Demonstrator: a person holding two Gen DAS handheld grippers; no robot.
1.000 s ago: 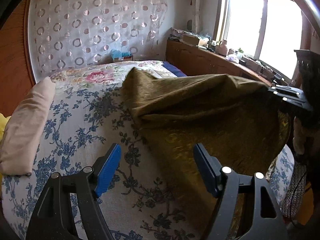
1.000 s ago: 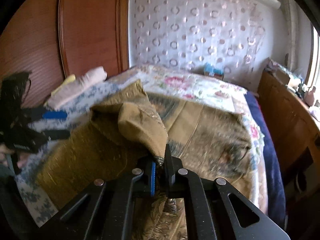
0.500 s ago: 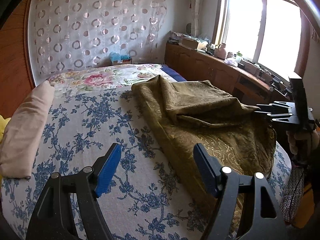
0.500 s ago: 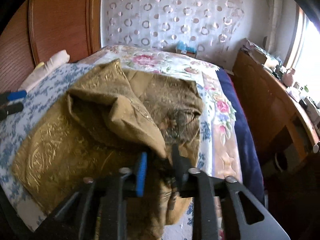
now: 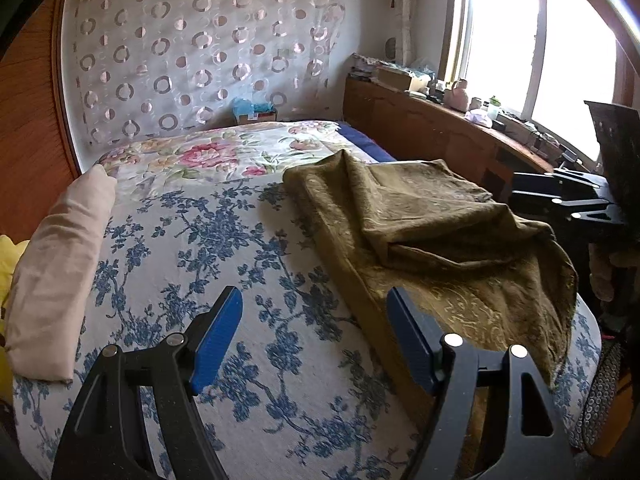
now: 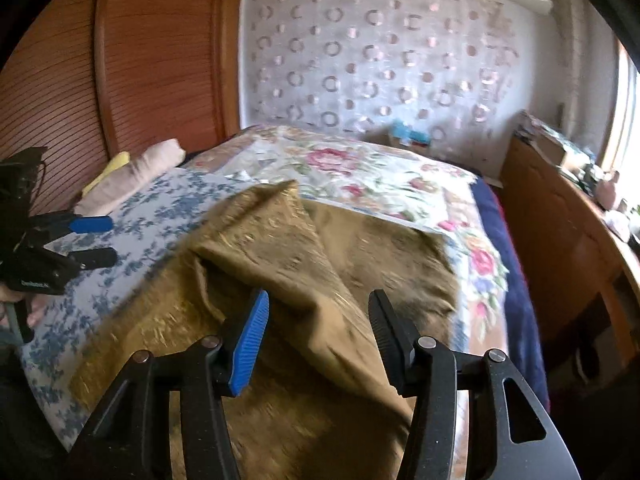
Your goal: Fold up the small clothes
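Observation:
An olive-gold patterned cloth (image 5: 432,236) lies folded over itself on the bed, its near edge hanging over the bed's side; the right wrist view shows the cloth (image 6: 304,280) from the other side. My left gripper (image 5: 314,334) stands open over the blue-flowered sheet, just left of the cloth, with nothing between its fingers. My right gripper (image 6: 316,330) hovers above the cloth's folded flap; its jaws are opening and the pads do not press on the fabric. The right gripper (image 5: 560,200) also shows at the far right of the left wrist view.
The bed (image 5: 208,264) carries a blue-flowered sheet and a rose-patterned cover (image 5: 208,156). A folded beige garment (image 5: 60,264) lies along the left edge beside something yellow (image 5: 8,264). A wooden cabinet (image 5: 432,128) with clutter runs under the window. A wooden headboard (image 6: 120,72) stands behind.
My right gripper went from shut on the cloth's flap to open, and the flap dropped onto the bed. The raised cloth settled flat. The left gripper stayed open.

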